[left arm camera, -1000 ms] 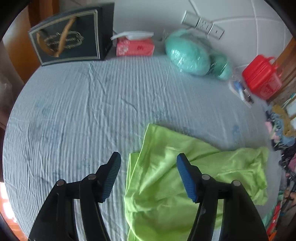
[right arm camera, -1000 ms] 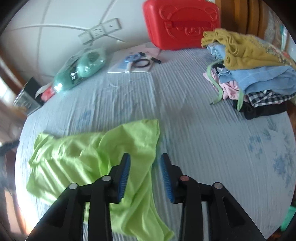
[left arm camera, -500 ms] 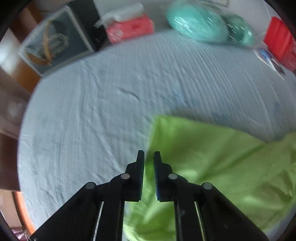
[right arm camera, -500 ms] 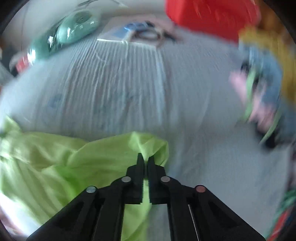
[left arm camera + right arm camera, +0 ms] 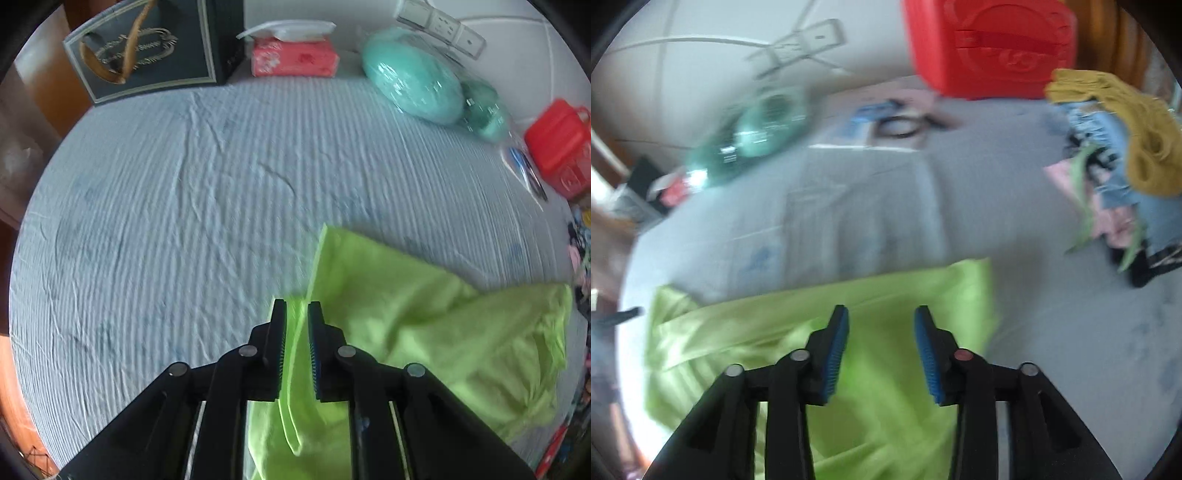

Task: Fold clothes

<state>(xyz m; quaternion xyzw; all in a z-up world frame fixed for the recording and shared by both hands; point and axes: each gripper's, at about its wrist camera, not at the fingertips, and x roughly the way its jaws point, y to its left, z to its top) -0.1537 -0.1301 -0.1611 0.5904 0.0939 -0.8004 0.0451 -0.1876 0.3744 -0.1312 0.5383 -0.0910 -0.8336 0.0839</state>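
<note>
A lime-green garment (image 5: 424, 325) lies rumpled on the pale blue bedsheet (image 5: 207, 206), in the lower right of the left wrist view. My left gripper (image 5: 296, 314) is nearly shut, with an edge of the garment running between its fingers. In the right wrist view the garment (image 5: 879, 380) spreads across the lower middle. My right gripper (image 5: 881, 321) is open above it and holds nothing.
A dark framed box (image 5: 147, 48), a red tissue pack (image 5: 293, 55) and teal wrapped bundles (image 5: 413, 85) line the far edge. A red case (image 5: 990, 44) and a pile of clothes (image 5: 1123, 158) sit at the right.
My left gripper closed from wide open onto the garment's edge. My right gripper closed on the garment, then opened and let it go; the cloth now lies flatter and wider.
</note>
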